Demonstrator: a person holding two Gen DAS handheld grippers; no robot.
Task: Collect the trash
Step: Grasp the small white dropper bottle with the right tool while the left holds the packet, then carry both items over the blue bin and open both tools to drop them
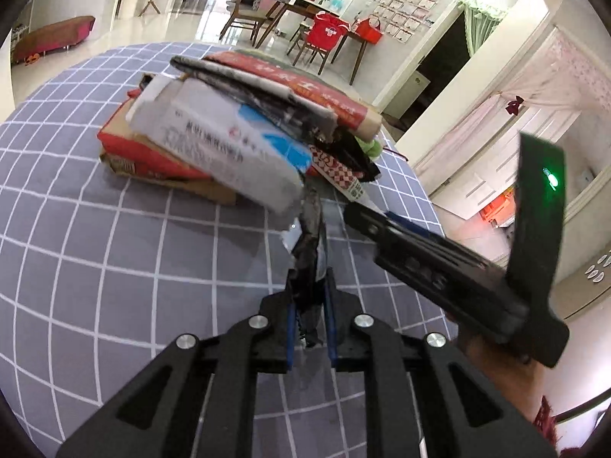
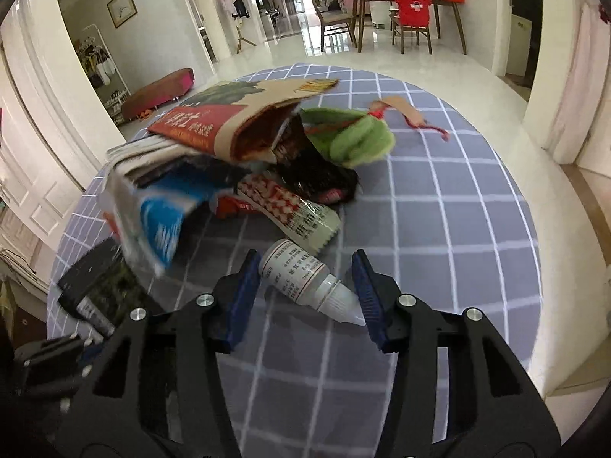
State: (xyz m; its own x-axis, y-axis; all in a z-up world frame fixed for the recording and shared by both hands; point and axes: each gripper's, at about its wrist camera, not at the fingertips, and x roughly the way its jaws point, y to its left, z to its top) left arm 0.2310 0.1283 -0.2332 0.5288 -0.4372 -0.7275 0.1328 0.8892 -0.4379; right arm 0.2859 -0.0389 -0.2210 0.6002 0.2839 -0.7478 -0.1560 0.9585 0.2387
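1. Two grippers are working over a round table (image 2: 458,206) covered in a grey-blue checked cloth, with a heap of trash (image 2: 236,145) lying at its far left side.
2. The right gripper (image 2: 305,297) is holding its blue-padded jaws apart around a small white dropper bottle (image 2: 305,278), which is lying on its side on the cloth between the two pads.
3. The bottle's long axis is running diagonally across the gap: its flat base is sitting near the left pad and farther away, while its tapered nozzle is pointing near and right, apparently just touching the right pad. A closing move will probably have to catch the printed body, because the slim tip looks likely to slip or pivot.
4. The left gripper (image 1: 311,313) is pressing its jaws together on a crumpled strip of dark, shiny plastic film (image 1: 311,252), seemingly part of a bag, which is stretching away towards the pile.
5. Materials are varying widely. The bottle looks like smooth, hard plastic with a paper label; the heap is showing a stiff red-and-tan paper bag (image 2: 229,122), a white-and-blue carton (image 1: 229,145) that is blurred, a red-checked foil sachet (image 2: 290,206), folded newsprint, and a soft green felt piece (image 2: 359,137) with a red cord.
6. In the left wrist view the right gripper (image 1: 439,255) is reaching in from the right, so it is plainly the nearer tool to the bottle.
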